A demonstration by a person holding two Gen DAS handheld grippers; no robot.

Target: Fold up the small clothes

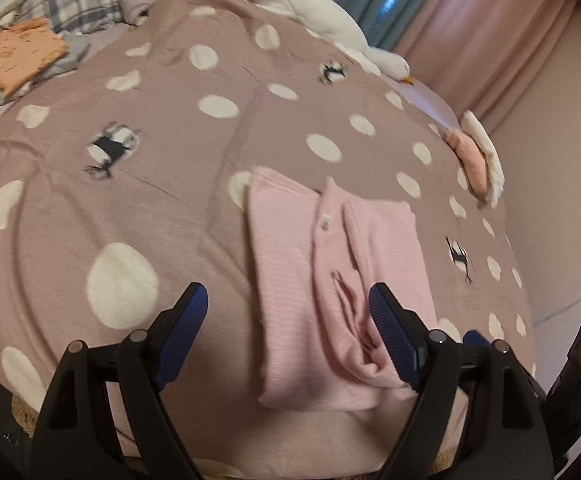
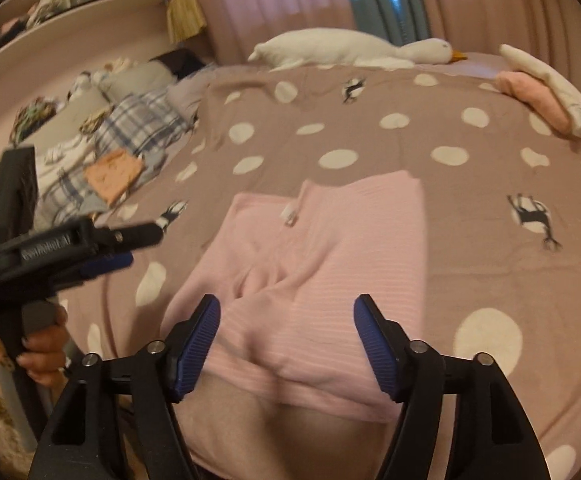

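Note:
A pink ribbed garment [image 1: 330, 280] lies partly folded on the mauve polka-dot bedspread [image 1: 130, 184]; it also shows in the right wrist view [image 2: 330, 248]. My left gripper [image 1: 286, 300] is open and empty, hovering over the garment's near left part. It also shows from the side in the right wrist view [image 2: 122, 248], to the left of the garment. My right gripper [image 2: 286, 312] is open and empty, just above the garment's near edge.
A white goose plush [image 2: 350, 46] lies at the far edge of the bed. Folded pink and white clothes [image 2: 538, 92] sit far right. An orange folded cloth [image 2: 114, 174] rests on plaid and grey laundry at the left. Curtains hang behind.

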